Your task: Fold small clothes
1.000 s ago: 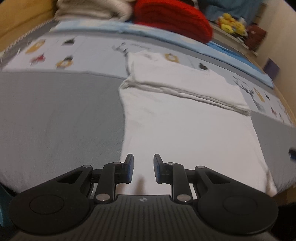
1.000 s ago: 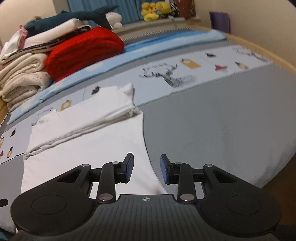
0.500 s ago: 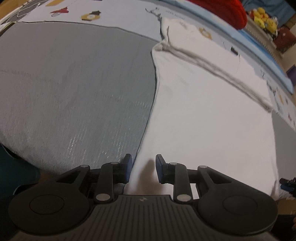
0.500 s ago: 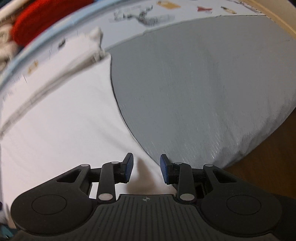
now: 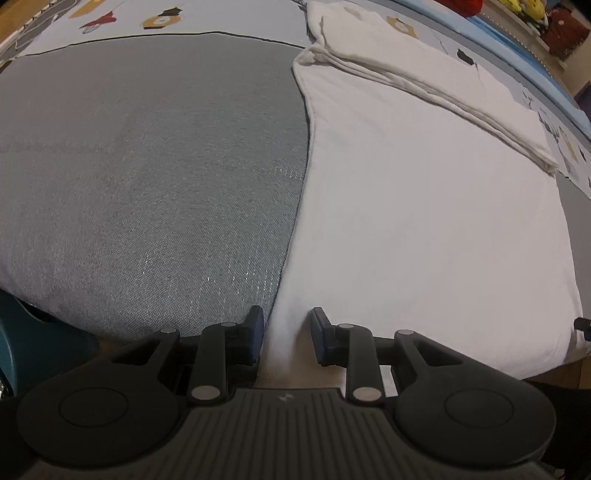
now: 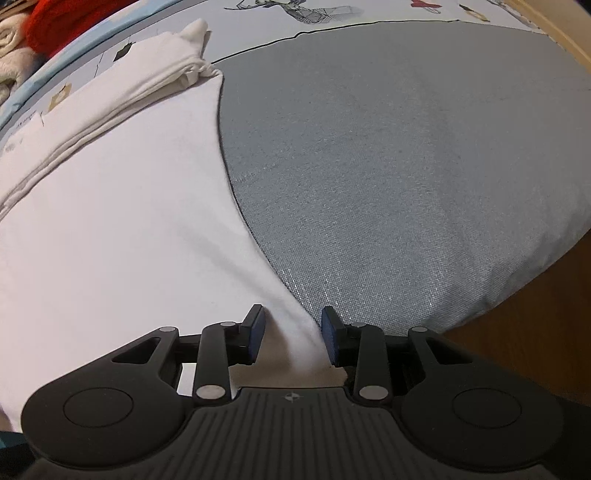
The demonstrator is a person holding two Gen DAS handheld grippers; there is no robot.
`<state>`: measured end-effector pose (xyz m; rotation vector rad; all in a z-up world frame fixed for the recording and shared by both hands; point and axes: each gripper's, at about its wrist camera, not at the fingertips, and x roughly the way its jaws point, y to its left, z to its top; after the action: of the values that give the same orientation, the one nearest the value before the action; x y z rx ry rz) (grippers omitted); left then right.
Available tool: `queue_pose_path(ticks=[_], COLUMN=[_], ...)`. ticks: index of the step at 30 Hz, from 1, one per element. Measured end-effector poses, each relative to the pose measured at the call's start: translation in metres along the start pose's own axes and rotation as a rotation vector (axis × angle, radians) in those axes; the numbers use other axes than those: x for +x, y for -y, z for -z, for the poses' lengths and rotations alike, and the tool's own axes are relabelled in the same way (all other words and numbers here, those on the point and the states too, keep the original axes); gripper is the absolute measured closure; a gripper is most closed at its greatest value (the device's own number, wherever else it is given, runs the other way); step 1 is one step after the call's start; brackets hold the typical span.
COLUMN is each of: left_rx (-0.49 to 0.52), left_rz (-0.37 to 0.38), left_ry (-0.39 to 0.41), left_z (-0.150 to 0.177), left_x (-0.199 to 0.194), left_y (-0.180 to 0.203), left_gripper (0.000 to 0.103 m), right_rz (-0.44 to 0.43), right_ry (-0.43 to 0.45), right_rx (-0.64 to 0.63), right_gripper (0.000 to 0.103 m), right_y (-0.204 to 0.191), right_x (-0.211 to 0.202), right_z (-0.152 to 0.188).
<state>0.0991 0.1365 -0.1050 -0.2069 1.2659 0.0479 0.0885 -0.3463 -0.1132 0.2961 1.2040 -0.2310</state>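
A white garment [image 5: 424, 206] lies flat on the grey bed cover, its far part folded over into a thicker band [image 5: 424, 74]. It also shows in the right wrist view [image 6: 122, 206]. My left gripper [image 5: 287, 332] is open, its jaws on either side of the garment's near left corner at the bed edge. My right gripper [image 6: 291, 334] is open, its jaws on either side of the near right corner. The tip of the right gripper [image 5: 583, 324] shows at the garment's right edge in the left wrist view.
The grey bed cover [image 5: 155, 177] extends left of the garment and right of it [image 6: 388, 155], with a printed sheet [image 5: 122, 18] beyond. A red knit [image 6: 66, 18] and pale folded clothes [image 6: 11, 51] lie at the back. Wooden floor [image 6: 535, 350] shows below the bed edge.
Both grippers have dropped and moved down to the garment's near hem; each now has a near corner between its open jaws. The garment has not moved.
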Motion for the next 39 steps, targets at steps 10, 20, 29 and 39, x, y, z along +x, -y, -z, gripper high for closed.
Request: queue_pose_path(ticks=[10,20,29,39], left_rx=[0.044,0.08,0.088,0.11], left_rz=[-0.021,0.012,0.012,-0.008], left_ry=[0.006,0.009,-0.012,-0.005], left_z=[0.001,0.002,0.004,0.007], left_x=[0.002,0.004,0.006,0.007], left_y=[0.006,0.015,0.014,0.02], left_gripper=[0.072,0.096,0.091,0.091], right_rz=[0.002,-0.061,-0.062,-0.044], right_ry=[0.005,-0.004,-0.02,-0.016], right_rx=[-0.062,-0.1,-0.062,-0.109], right_gripper=[0.067,0.091,0.09,0.09], right_y=[-0.007,-0.013,-0.006,-0.013], right_x=[0.0,0.0,0.002,0.002], right_z=[0.001,0.004,0.005,0.009])
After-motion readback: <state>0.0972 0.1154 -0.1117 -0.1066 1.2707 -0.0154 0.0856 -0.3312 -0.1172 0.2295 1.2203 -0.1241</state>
